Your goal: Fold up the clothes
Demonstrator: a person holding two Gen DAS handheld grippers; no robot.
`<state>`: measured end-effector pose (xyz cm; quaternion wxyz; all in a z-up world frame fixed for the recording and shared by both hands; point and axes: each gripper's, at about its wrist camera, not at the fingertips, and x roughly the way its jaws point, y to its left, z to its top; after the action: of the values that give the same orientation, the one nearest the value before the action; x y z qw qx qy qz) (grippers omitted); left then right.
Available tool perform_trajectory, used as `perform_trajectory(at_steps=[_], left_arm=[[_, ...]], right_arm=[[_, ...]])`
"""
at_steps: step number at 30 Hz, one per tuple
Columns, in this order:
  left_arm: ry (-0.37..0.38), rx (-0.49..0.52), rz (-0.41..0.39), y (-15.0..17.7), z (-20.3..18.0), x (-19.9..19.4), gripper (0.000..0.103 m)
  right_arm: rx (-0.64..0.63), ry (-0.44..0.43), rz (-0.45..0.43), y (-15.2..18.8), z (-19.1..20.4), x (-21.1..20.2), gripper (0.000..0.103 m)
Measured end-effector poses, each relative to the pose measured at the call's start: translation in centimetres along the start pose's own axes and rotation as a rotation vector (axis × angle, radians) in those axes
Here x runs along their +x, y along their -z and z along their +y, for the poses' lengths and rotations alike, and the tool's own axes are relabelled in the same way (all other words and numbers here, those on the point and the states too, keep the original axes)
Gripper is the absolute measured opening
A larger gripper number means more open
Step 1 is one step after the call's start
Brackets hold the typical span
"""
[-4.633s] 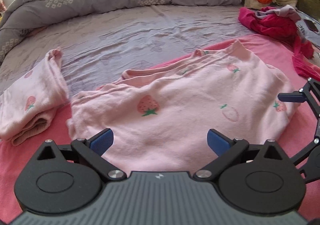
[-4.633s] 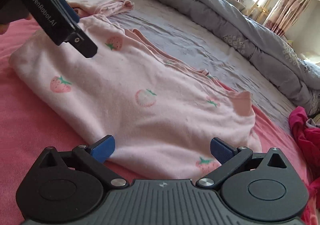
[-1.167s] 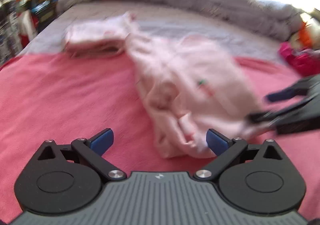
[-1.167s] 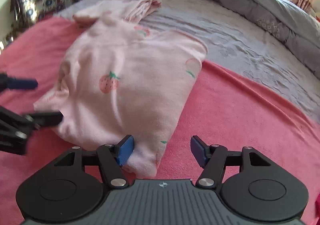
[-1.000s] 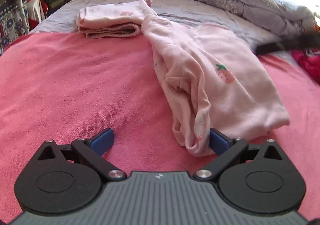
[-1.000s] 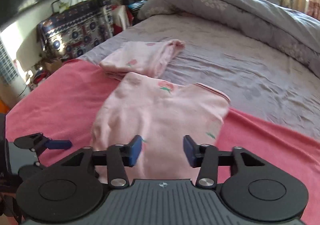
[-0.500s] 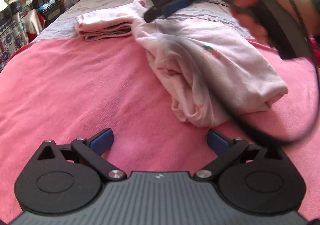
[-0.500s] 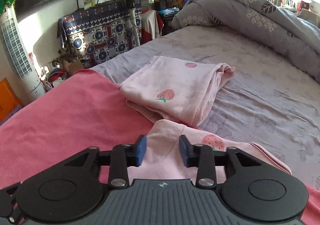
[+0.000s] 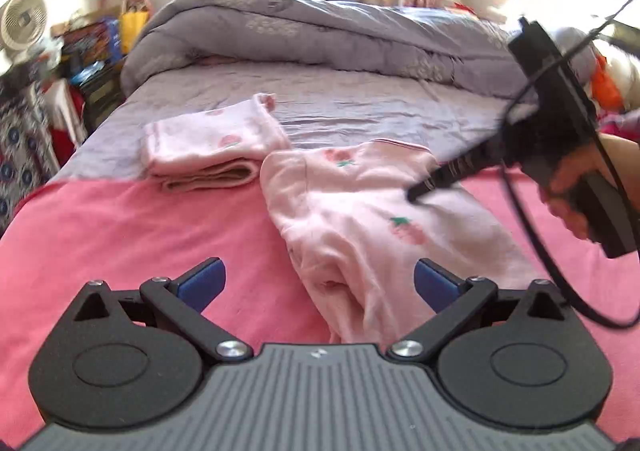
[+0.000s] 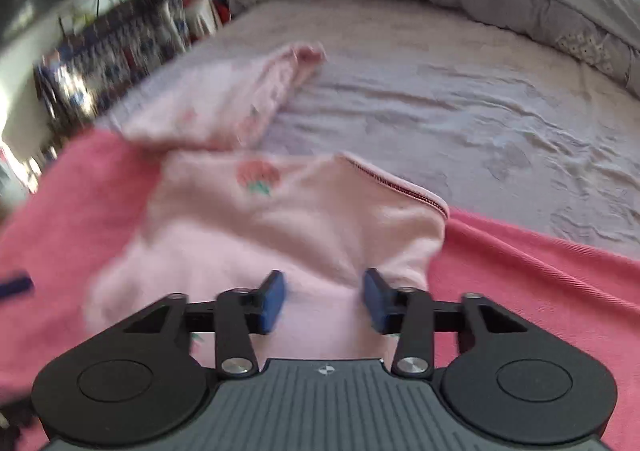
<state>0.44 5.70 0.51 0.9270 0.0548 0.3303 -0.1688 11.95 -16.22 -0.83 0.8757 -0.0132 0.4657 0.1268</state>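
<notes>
A pink strawberry-print garment [image 9: 372, 219] lies folded on the pink blanket [image 9: 120, 235], its bunched end toward me. My left gripper [image 9: 316, 283] is open and empty, just short of that end. My right gripper [image 10: 322, 297] hovers over the garment [image 10: 280, 227] near its collar edge, jaws partly open, nothing between them. It shows in the left wrist view [image 9: 424, 191] with its fingers pointing down at the cloth. A second folded pink strawberry garment [image 9: 208, 149] lies beyond, on the grey sheet [image 9: 360, 99]; the right wrist view shows it too [image 10: 224, 99].
A rolled grey duvet [image 9: 320, 31] runs along the far side of the bed. A fan [image 9: 22, 21] and cluttered boxes stand off the bed's left side. Orange and red clothes [image 9: 608, 87] lie at the far right. A black cable [image 9: 532, 235] hangs from the right gripper.
The right gripper has drawn back from the far folded garment to above the near one's collar, and its jaws opened slightly. The left gripper stayed open, tilted up and moved closer to the garment's end.
</notes>
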Motion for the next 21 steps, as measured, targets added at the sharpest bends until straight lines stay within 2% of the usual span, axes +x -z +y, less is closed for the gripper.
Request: perform_trajectory(at_steps=[1,3,4,5,7,9,11,13,14,15,16,17,18,20,21], left_arm=[[-0.031,0.004,0.017,-0.1,0.0,1.2,0.101],[-0.060,-0.070,0.081,0.3,1.3,2.8,0.102],[-0.068,-0.117,0.118,0.6,2.1,3.5,0.103],[-0.076,-0.144,0.134,0.9,2.8,3.4,0.103],[-0.095,-0.166,0.149,1.5,3.7,2.9,0.103],[-0.104,-0.156,0.153,2.0,3.9,2.5,0.103],[-0.125,-0.162,0.176,2.2,4.0,2.3,0.103],[-0.167,-0.144,0.225,2.5,4.1,2.8,0.102],[-0.185,-0.134,0.246,2.7,4.2,3.0,0.102],[-0.176,-0.155,0.215,2.5,4.3,2.2,0.101],[-0.166,-0.176,0.183,2.2,4.5,1.4,0.100],[-0.156,-0.197,0.151,2.0,4.6,0.6,0.100],[-0.146,-0.218,0.120,1.7,4.8,-0.2,0.100],[-0.060,-0.259,0.009,0.5,4.9,-1.7,0.101],[-0.015,-0.247,-0.019,-0.2,4.5,-1.8,0.102]], right_arm=[[-0.018,0.001,-0.030,1.0,-0.6,-0.1,0.029],[0.064,0.015,-0.031,1.4,-1.7,-0.9,0.030],[0.101,0.028,-0.035,1.1,-2.0,-1.8,0.031],[0.115,0.019,-0.080,1.2,-2.3,-3.0,0.036],[0.092,-0.026,-0.191,1.1,-2.1,-4.7,0.043],[0.038,0.005,-0.210,0.6,-1.0,-4.4,0.049],[-0.029,0.036,-0.167,-0.2,-0.1,-2.5,0.049],[-0.075,0.092,-0.043,-0.3,0.0,1.8,0.051],[-0.045,0.093,-0.036,-0.1,-0.6,3.0,0.060],[0.040,0.092,-0.051,-0.3,-1.6,2.9,0.067],[0.112,0.104,-0.024,-0.9,-2.0,2.8,0.066],[0.129,0.096,-0.044,-1.1,-1.8,1.6,0.061],[0.143,0.087,-0.067,-1.2,-1.6,0.3,0.060],[0.085,-0.020,-0.149,0.1,-0.4,-3.0,0.062],[0.040,-0.056,-0.150,1.0,0.4,-4.2,0.064]])
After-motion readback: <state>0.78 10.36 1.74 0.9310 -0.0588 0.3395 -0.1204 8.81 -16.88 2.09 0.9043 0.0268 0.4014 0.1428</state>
